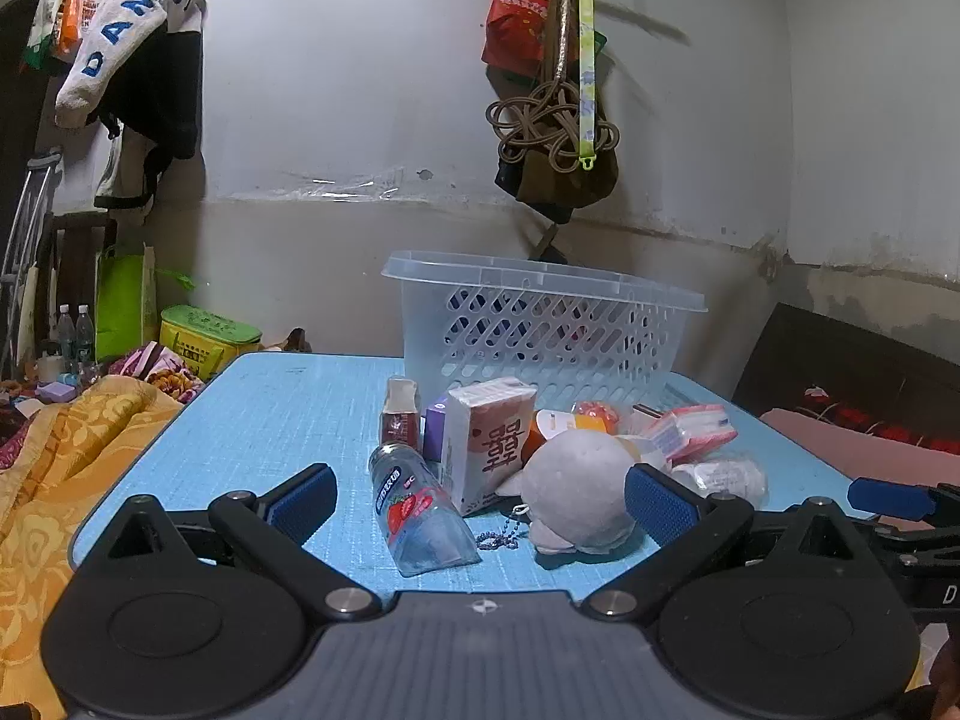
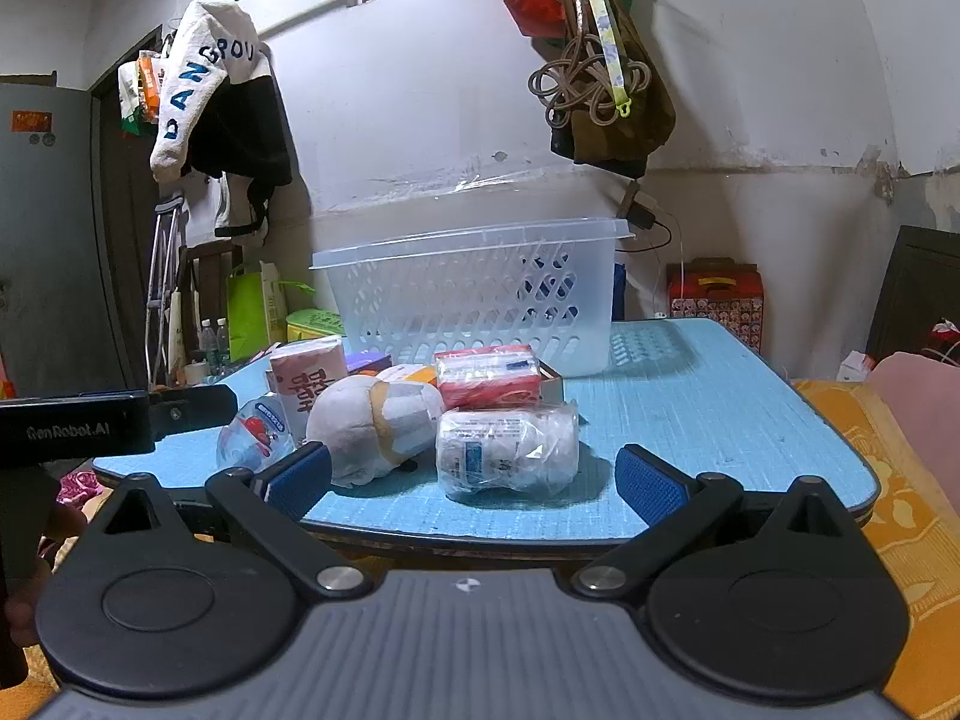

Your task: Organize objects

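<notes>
A clear plastic basket (image 1: 540, 324) stands at the far side of the blue table (image 1: 270, 420); it also shows in the right wrist view (image 2: 474, 294). In front of it lies a pile: a clear strawberry bottle (image 1: 420, 510), a pink-and-white carton (image 1: 489, 444), a grey plush toy (image 1: 582, 486), a red packet (image 2: 486, 375) and a wrapped white jar (image 2: 507, 450). My left gripper (image 1: 480, 501) is open at the near edge, its fingers either side of the bottle and plush. My right gripper (image 2: 474, 474) is open and empty, near the jar.
A yellow blanket (image 1: 54, 480) lies left of the table. Bags (image 1: 558, 168) and clothes (image 1: 132, 60) hang on the wall behind. A green bag (image 1: 123, 300) and a red box (image 2: 714, 300) stand on the floor. The right gripper's fingertip shows at the table's right edge (image 1: 888, 495).
</notes>
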A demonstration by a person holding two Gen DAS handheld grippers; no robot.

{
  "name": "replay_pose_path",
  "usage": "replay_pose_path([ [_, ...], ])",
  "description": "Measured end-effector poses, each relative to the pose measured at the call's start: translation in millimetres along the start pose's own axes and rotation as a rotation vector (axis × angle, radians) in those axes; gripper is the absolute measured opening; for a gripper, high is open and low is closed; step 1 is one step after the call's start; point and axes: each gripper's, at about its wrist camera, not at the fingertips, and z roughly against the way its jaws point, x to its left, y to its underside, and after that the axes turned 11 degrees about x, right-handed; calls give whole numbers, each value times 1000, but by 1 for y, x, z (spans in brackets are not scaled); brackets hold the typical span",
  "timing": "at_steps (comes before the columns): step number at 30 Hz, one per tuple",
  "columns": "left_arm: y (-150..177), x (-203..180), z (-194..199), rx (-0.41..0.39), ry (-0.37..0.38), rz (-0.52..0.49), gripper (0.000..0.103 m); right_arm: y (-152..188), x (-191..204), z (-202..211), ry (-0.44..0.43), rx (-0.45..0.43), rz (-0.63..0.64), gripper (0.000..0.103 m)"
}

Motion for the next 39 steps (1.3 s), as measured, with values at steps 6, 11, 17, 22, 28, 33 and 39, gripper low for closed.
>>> replay_pose_path([
  [6, 1, 2, -2, -2, 0, 7, 103, 0, -1, -3, 1, 6, -7, 103],
  [11, 2, 3, -2, -11, -2, 9, 103, 0, -1, -4, -1, 7, -7, 103],
  [17, 2, 6, -2, -13, -1, 19, 103, 0, -1, -5, -2, 9, -7, 103],
  [22, 2, 8, -1, -17, 0, 22, 103, 0, 0, -5, -1, 8, -6, 103],
  [28, 2, 9, -1, -22, 1, 23, 103, 0, 0, -5, -2, 6, -7, 103],
  [33, 2, 9, -1, -20, 2, 25, 103, 0, 0, -6, -3, 6, -8, 103],
  [39, 3, 9, -1, -13, -3, 21, 103, 1, -1, -6, -3, 9, -14, 103],
])
